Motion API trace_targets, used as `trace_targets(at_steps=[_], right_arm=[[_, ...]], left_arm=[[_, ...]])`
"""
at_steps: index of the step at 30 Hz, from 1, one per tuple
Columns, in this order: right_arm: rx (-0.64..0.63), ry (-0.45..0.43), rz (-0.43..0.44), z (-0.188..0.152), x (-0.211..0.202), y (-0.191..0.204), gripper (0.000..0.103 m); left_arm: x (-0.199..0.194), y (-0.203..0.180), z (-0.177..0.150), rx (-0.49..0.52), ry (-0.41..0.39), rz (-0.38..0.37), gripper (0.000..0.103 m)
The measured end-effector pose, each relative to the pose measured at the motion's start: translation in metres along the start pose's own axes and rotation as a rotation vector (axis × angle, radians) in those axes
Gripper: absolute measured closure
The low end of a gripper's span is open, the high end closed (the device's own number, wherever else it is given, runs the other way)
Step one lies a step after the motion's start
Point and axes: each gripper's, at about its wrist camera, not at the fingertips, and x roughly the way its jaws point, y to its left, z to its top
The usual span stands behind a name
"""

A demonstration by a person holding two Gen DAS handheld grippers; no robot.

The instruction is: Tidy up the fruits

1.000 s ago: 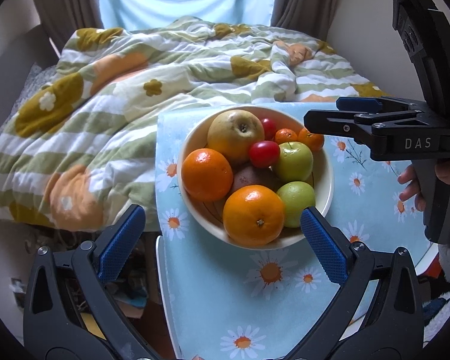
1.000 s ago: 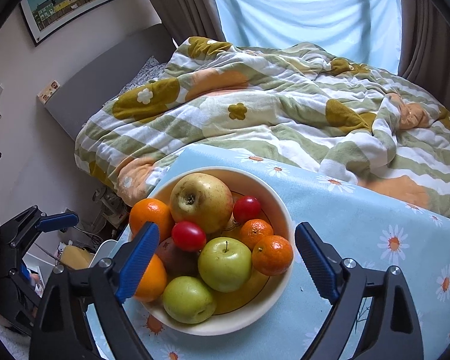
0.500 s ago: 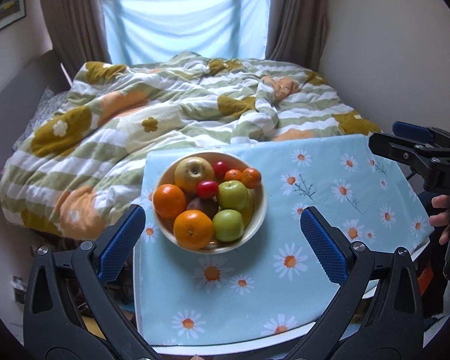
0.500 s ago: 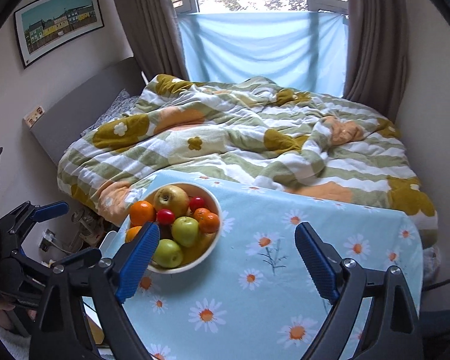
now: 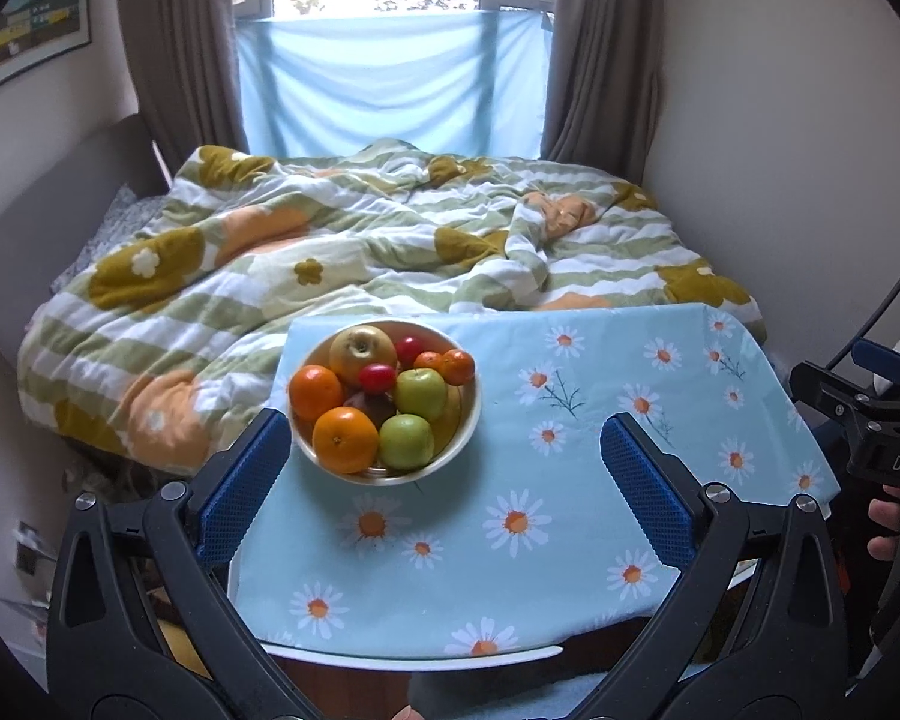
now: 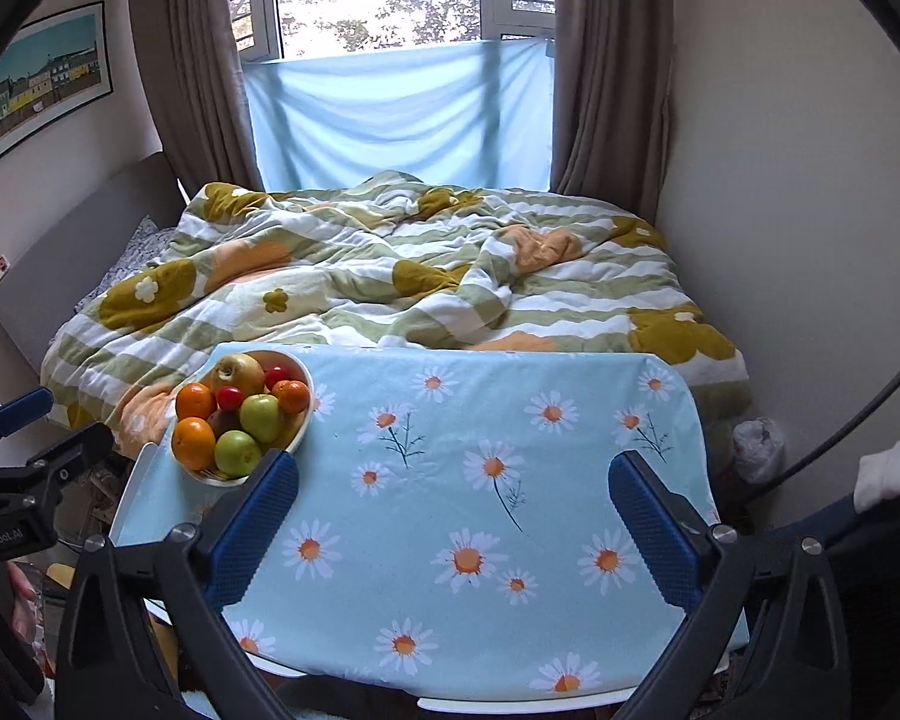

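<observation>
at ten o'clock on the daisy tablecloth [image 6: 450, 450] sits the fruit bowl [image 6: 303, 414]; left gripper [image 5: 444, 480] gapes wide, empty; right gripper's [image 6: 453, 510] jaws, just widening, hold nothing.

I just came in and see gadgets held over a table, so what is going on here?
A person holds a two-finger gripper in each hand above a table covered with a daisy tablecloth. A bowl piled with oranges, green apples and small red fruits sits at the table's left end. The left gripper and right gripper both have open jaws with nothing between them; the right's jaws have just been opening wider. No fruit has left the bowl yet.
</observation>
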Motion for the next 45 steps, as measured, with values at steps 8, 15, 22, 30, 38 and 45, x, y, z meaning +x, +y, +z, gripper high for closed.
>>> trace_targets(at_steps=[8, 15, 22, 30, 38, 45], right_arm=[[0.022, 0.001, 0.002, -0.008, -0.004, -0.011, 0.0], [0.023, -0.005, 0.003, -0.009, -0.006, -0.013, 0.0], [0.027, -0.008, 0.001, -0.006, -0.007, -0.016, 0.0], [0.025, -0.008, -0.004, -0.004, -0.007, -0.019, 0.0], [0.024, -0.009, -0.005, -0.004, -0.007, -0.018, 0.0], [0.024, -0.009, -0.004, -0.005, -0.007, -0.017, 0.0]], left_arm=[[-0.008, -0.006, -0.003, 0.006, -0.018, 0.014, 0.0], [-0.011, -0.009, -0.002, 0.008, -0.022, 0.018, 0.0], [-0.013, -0.01, 0.001, 0.011, -0.026, 0.022, 0.0], [-0.015, -0.011, 0.003, 0.01, -0.025, 0.016, 0.0], [-0.015, -0.011, 0.002, 0.01, -0.024, 0.016, 0.0], [-0.015, -0.01, 0.002, 0.008, -0.025, 0.017, 0.0]])
